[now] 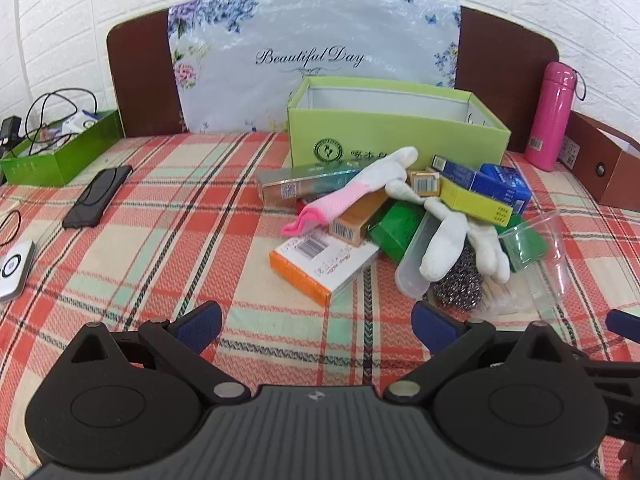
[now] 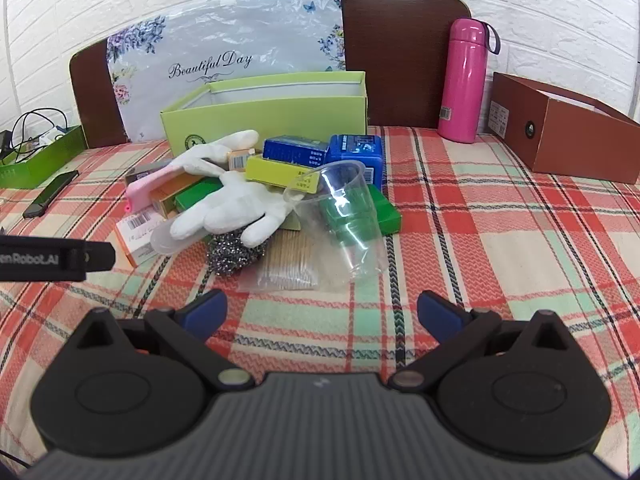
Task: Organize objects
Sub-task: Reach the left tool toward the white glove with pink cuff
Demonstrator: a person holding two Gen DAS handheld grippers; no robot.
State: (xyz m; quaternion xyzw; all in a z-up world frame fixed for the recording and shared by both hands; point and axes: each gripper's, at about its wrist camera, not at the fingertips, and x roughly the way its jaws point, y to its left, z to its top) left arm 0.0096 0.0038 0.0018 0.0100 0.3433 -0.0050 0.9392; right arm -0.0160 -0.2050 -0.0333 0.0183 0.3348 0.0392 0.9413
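1. Currently left gripper (image 1: 316, 326) and right gripper (image 2: 320, 312): jaws spread wide, nothing held, above the plaid surface (image 2: 500, 240).
2. Pile of small boxes (image 2: 304, 160), white gloves (image 2: 236, 208), clear cup (image 2: 348, 208) and, apparently, a steel scourer (image 2: 236, 252) lies just before the light-green box (image 2: 280, 116).

My blue-padded fingers (image 2: 208, 312) hover over red-and-mint plaid cloth (image 2: 500, 240); lime-green box (image 2: 280, 118), white gloves (image 2: 232, 212), pink bottle (image 2: 464, 80).
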